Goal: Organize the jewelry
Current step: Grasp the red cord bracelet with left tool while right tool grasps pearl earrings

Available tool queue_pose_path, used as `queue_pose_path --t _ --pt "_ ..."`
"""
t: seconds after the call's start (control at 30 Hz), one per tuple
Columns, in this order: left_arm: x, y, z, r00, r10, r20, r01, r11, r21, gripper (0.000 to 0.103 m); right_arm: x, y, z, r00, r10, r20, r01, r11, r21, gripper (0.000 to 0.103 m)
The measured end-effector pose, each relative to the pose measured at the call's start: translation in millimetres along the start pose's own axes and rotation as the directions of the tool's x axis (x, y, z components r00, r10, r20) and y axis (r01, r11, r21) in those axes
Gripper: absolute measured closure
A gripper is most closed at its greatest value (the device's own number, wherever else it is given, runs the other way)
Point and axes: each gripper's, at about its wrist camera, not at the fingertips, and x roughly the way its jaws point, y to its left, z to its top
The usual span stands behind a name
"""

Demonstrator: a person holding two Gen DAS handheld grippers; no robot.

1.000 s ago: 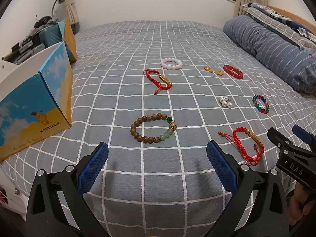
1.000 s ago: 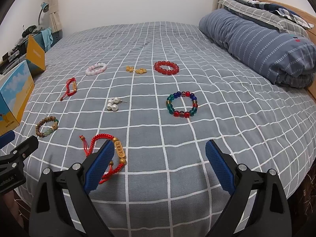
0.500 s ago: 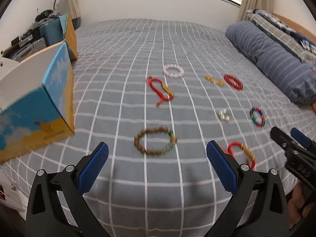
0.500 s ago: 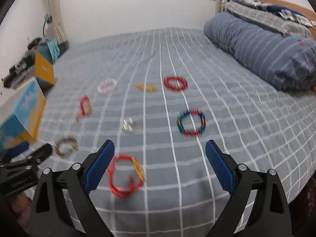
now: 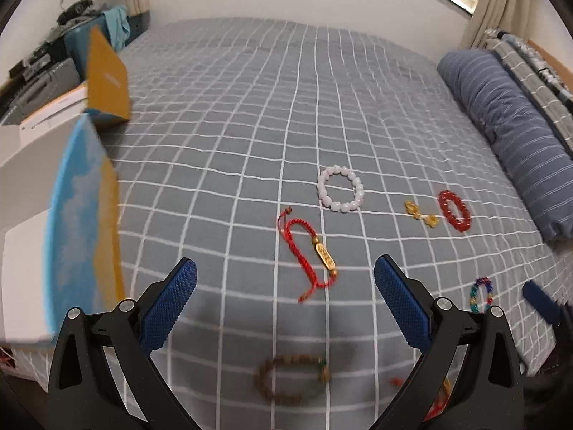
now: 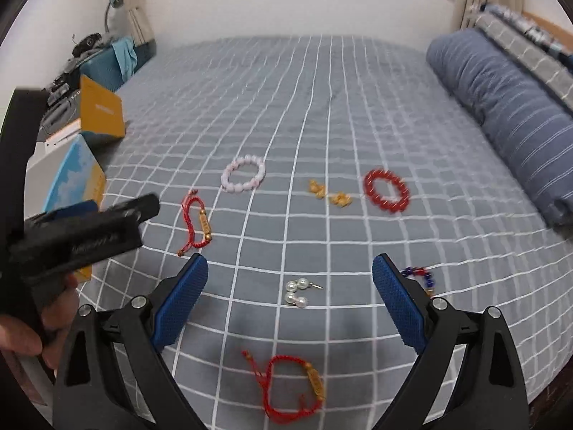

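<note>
both our hand-held grippers, left [image 5: 284, 302] and right [image 6: 290, 295], hover agape and empty; next, we judge, descend onto the pearl earrings [image 6: 297, 293].

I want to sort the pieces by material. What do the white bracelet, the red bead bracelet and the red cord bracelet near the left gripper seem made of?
White bracelet: smooth milky beads, perhaps stone or glass. Red bead bracelet: glossy, translucent-looking beads, possibly glass or agate. Red cord bracelet: braided textile cord with a shiny gold-coloured metal bar.
</note>
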Motion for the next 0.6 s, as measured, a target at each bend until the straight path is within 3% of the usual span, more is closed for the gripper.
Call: queue_pose_path --t 0.3,0.43,0.6 --pt "80.7 -4.0 -1.7 0.992 0.011 -0.125 -0.008 1.000 0.028 0.006 80.7 -13.9 -20.3 0.989 0.000 -0.145 0.004 1.000 0.027 0.020" --pt "95.9 -5.3 -1.5 0.992 0.030 -0.125 -0.025 0.999 0.042 0.006 100.8 -16.2 -25.4 0.982 0.004 -0.191 0.001 1.000 0.028 0.025" --pt "103.8 -8.9 -4.3 0.991 0.039 -0.131 -0.031 0.997 0.065 0.008 102.6 -16.4 -30.5 0.982 -0.008 -0.188 0.012 1.000 0.022 0.029"
